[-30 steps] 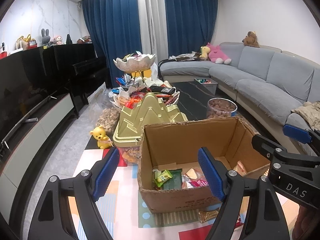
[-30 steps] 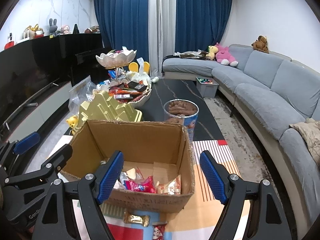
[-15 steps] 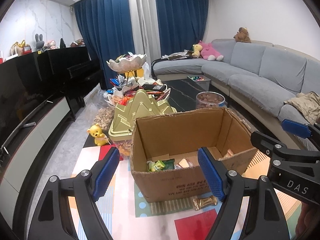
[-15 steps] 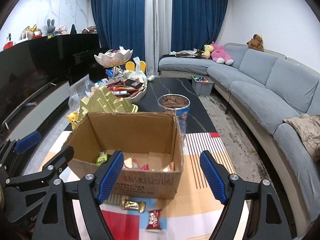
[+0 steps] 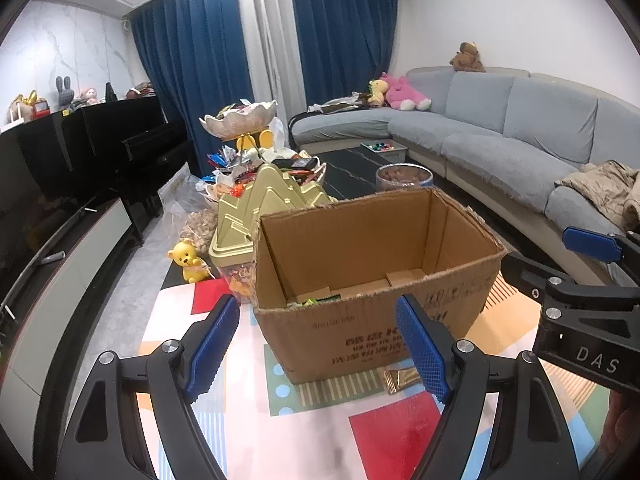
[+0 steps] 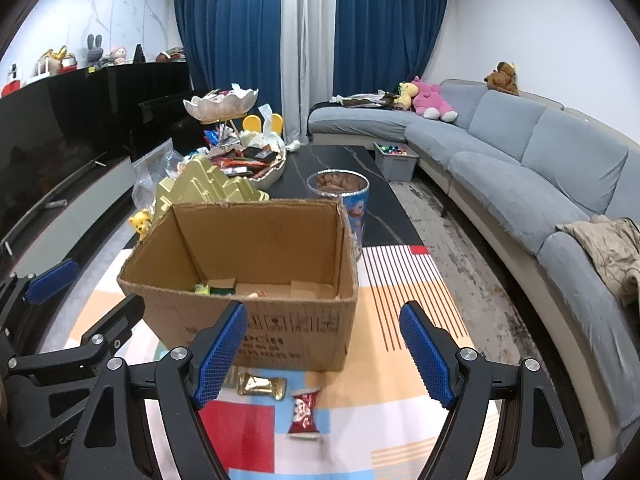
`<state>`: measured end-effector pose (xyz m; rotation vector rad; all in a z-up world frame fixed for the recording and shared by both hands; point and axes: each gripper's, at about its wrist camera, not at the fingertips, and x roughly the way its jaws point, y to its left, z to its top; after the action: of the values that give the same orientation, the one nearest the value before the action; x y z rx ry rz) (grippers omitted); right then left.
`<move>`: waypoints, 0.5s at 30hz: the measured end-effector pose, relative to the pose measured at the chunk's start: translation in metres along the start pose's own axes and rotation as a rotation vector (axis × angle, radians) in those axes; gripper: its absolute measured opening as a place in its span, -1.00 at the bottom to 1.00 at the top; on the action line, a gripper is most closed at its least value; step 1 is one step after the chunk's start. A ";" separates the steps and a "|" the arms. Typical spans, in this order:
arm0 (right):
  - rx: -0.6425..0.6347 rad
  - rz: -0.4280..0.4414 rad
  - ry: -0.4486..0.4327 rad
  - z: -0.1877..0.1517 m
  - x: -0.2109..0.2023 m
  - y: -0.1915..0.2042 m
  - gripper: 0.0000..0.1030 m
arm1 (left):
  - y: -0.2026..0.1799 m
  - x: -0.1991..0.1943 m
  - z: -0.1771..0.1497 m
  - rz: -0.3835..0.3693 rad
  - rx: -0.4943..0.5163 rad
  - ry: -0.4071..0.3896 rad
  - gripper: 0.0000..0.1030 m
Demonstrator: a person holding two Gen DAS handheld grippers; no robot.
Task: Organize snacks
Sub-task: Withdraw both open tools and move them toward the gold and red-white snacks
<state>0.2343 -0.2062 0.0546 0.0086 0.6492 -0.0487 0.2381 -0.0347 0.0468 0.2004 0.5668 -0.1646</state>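
Evidently the cardboard box [image 6: 244, 276] serves as the collecting bin: it sits open-topped on the patterned play mat [image 6: 400, 280], a few wrapped snacks on its floor, while a gold-wrapped candy [image 6: 262, 386] and a red snack packet [image 6: 304, 414] lie loose on the mat just in front of its near wall, probably next to go in. Behind it stand a gold tiered container [image 5: 264, 204] and a tub of brown snacks [image 6: 338, 190]. Both the left gripper [image 5: 316, 344] and the right gripper [image 6: 322, 354] hover short of the box, jaws spread wide and empty, touching nothing.
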 end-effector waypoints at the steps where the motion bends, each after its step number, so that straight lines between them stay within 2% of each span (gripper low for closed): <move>1: 0.000 -0.004 0.001 -0.002 0.000 0.000 0.54 | -0.001 0.000 -0.002 -0.003 0.005 0.002 0.56; 7: 0.003 -0.027 0.005 -0.012 -0.001 -0.001 0.54 | -0.006 0.003 -0.012 -0.025 0.029 0.020 0.56; 15: 0.021 -0.017 0.043 -0.028 0.008 -0.005 0.54 | -0.013 0.009 -0.025 -0.063 0.059 0.041 0.56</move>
<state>0.2234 -0.2111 0.0280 0.0247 0.6916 -0.0718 0.2303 -0.0419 0.0194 0.2438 0.6095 -0.2391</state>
